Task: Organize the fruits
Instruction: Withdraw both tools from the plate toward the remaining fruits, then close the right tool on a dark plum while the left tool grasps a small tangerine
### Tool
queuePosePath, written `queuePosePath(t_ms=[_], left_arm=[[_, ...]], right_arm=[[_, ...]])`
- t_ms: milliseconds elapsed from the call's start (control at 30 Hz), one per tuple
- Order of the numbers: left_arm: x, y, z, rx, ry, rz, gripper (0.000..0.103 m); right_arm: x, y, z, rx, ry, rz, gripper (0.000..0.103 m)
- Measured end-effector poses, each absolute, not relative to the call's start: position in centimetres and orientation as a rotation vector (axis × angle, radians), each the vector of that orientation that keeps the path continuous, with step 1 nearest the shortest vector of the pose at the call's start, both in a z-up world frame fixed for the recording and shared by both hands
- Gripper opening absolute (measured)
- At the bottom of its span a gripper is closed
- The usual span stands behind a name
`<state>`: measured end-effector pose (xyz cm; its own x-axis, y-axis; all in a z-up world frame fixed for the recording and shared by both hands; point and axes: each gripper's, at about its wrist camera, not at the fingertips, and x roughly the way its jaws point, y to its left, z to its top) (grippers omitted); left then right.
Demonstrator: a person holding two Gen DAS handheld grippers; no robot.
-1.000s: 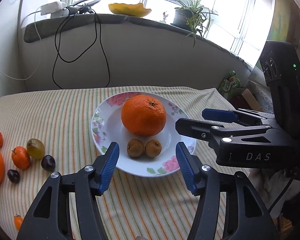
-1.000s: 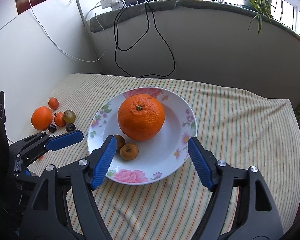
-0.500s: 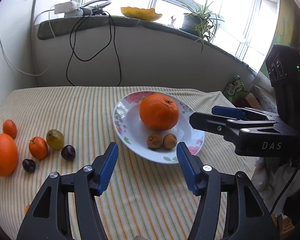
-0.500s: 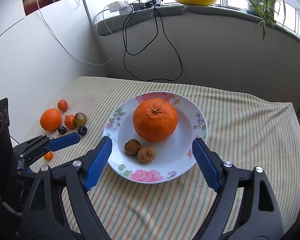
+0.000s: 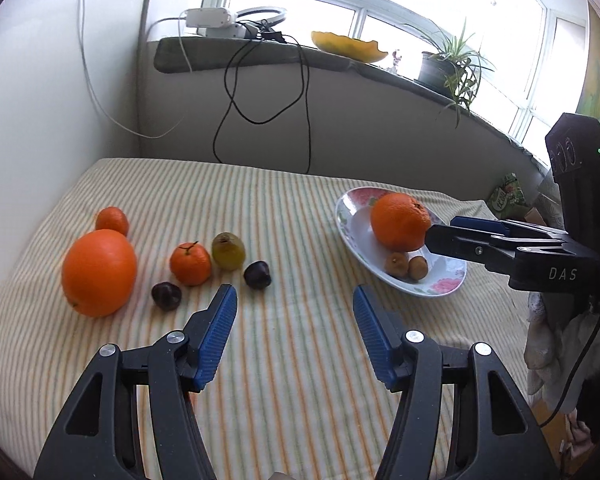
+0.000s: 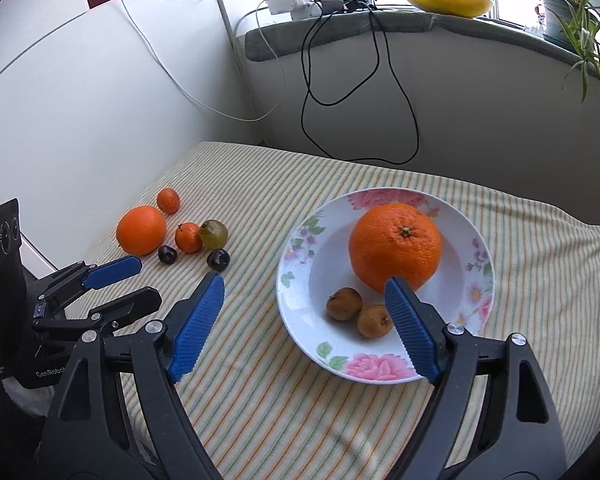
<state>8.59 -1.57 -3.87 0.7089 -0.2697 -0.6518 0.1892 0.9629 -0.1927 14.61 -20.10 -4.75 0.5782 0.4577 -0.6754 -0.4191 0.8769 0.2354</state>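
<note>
A: Step? Plate (image 6: 300, 240) holds one big orange (image 6: 394, 246) plus two small brown fruits (image 6: 344, 304) — the rest is loose on the striped cloth (image 5: 284, 216).

B: So, mid-sort. Left gripper (image 5: 294, 332) is released, nothing between the jaws, aimed at the loose cluster: large orange (image 5: 99, 272), tangerine (image 5: 190, 264), a smaller one (image 5: 112, 221) behind, green grape (image 5: 228, 251), two dark cherries (image 5: 257, 275).

A: Right gripper (image 6: 304, 316)?

B: Spread wide, empty, hovering over the plate's near rim — not touching fruit.

A: Next move?

B: My guess: left goes for the nearer cherry or the tangerine. Small round things, they roll, so jaws need to straddle it low and squeeze gently.

A: Room?

B: Cloth-covered table in a corner, white wall on the left, windowsill (image 6: 340, 28) with power strip, ring light, dangling black cable (image 5: 268, 92), yellow dish, potted plant (image 5: 448, 64).
</note>
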Motion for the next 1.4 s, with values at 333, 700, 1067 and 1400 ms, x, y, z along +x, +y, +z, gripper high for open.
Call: queuePosePath(t_ms=[333,700,1067,1400], left_arm=[[5.6,3.2,-5.2,-0.119,0.756,-0.159,0.06],[5.1,5.4,-8.1,-0.18,0.819,-0.151,0.046],[5.8,5.8,-9.4,-0.211,0.844,-0.172,0.041],[5.9,5.9,-9.7,-0.212,0.844,-0.179,0.035]], right_arm=[[14.6,-15.4,-5.1,0.003,0.806,0.62,0.085],[15.0,-9.4,-7.0,-0.061,0.871,0.723,0.067],[18.0,-6.4,-10.2,-0.081,0.96,0.646,0.058],[19.4,-4.8,-11.6,-0.111,0.98,0.621,0.053]])
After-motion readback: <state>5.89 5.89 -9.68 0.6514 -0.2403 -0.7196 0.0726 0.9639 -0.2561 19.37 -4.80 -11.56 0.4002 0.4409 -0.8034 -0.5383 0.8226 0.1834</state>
